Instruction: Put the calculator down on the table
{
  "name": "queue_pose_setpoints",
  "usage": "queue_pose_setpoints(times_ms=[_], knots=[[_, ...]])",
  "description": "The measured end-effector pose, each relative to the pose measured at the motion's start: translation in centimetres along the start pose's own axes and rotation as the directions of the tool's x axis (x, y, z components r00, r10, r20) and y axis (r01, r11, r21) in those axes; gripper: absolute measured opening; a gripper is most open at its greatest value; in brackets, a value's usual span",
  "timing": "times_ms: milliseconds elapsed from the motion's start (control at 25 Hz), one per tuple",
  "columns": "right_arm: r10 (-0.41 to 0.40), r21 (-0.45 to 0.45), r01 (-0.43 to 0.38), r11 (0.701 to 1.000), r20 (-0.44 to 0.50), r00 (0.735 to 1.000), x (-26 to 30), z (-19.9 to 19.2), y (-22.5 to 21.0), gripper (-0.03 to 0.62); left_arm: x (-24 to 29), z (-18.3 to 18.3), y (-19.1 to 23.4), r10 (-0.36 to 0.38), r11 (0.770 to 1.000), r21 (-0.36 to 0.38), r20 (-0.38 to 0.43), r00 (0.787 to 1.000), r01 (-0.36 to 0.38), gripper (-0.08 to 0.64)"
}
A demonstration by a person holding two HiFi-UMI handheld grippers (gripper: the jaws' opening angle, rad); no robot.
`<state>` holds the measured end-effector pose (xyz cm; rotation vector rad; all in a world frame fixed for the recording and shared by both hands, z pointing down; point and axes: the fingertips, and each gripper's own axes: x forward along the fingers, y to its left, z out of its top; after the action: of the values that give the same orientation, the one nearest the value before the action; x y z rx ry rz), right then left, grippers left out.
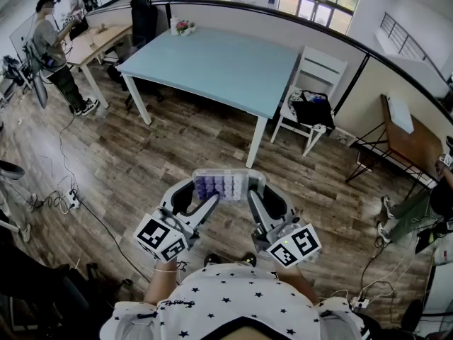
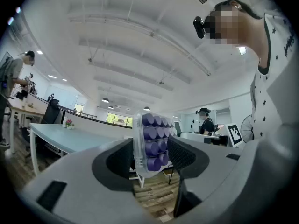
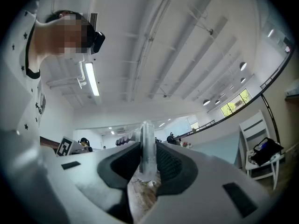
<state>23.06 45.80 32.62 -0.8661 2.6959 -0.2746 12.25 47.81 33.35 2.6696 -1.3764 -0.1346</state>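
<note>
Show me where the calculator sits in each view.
Head view: calculator, low centre.
Left gripper view: calculator, centre, purple keys showing.
Right gripper view: calculator, centre, edge-on.
Shared landmark: light-blue table, upper centre; left; right.

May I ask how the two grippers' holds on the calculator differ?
The left gripper holds its jaws wider than the right gripper. The left gripper view shows the calculator with purple keys facing; the right gripper view shows it edge-on. Both clamp it in the air, short of the table.
</note>
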Motion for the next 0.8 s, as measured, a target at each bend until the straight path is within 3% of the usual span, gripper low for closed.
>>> queue_pose_setpoints(times_ms=[800], knots=[[-0.045,0.037,0.044,0.998,0.021,0.999,-3.5,0.8,-3.8,0.100,3.9,-1.1,-3.1,-0.030,0.999,0.014,-0.034,0.999,0.030,0.245]])
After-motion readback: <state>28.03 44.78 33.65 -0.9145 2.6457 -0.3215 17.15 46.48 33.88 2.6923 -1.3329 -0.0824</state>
